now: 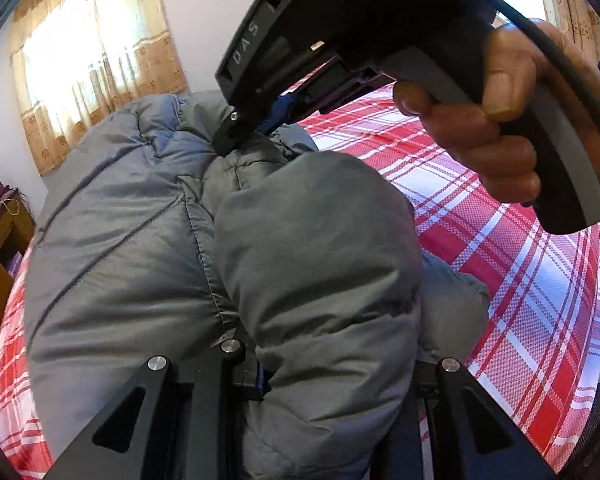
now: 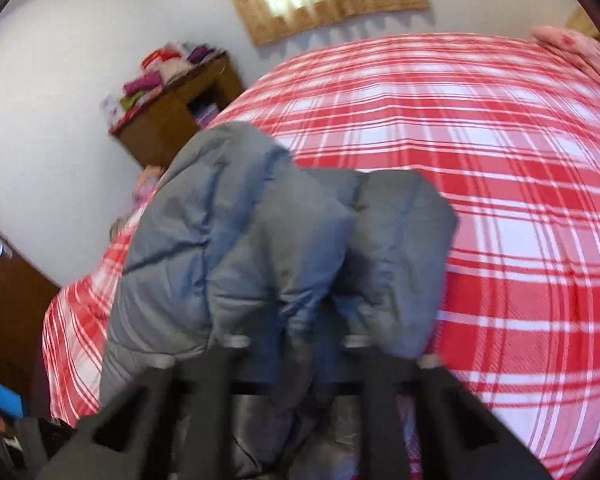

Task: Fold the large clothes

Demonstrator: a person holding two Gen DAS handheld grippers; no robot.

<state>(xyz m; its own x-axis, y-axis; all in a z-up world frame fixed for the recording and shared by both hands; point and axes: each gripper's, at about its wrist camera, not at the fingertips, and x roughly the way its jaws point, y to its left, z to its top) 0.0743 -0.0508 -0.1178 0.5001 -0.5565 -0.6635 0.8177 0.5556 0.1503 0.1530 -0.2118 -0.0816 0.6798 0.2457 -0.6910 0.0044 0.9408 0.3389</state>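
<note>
The grey puffer jacket [image 1: 148, 240] is bunched up on the red plaid bedspread [image 1: 520, 280], and we've got both tools buried in it. Our left gripper [image 1: 256, 364] sits right at the near edge of the jacket, fabric bulging up over and between its arms, so it looks clamped on a thick fold (the fingertips themselves are hidden under the padding, so that's a judgement call). Ahead of it and a bit higher, the right gripper [image 1: 236, 136] comes in from the top, held by the person's hand [image 1: 512, 120], with its tip pressed down into the jacket near a bit of blue lining.

From the right wrist view, the right gripper [image 2: 296, 344] has the jacket [image 2: 284, 232] humped straight in front of it, cloth draped between the fingers; the jaws look closed on a pinch of it. That view is blurry though

We reckon this is the gather-and-lift part of a fold: both edges gripped, the bulk hanging between. Next move calls for carrying the two grips together over to the open bedspread beyond the tools and laying the jacket flat, keeping both pinches tight since the slick padded fabric could slip out
</note>
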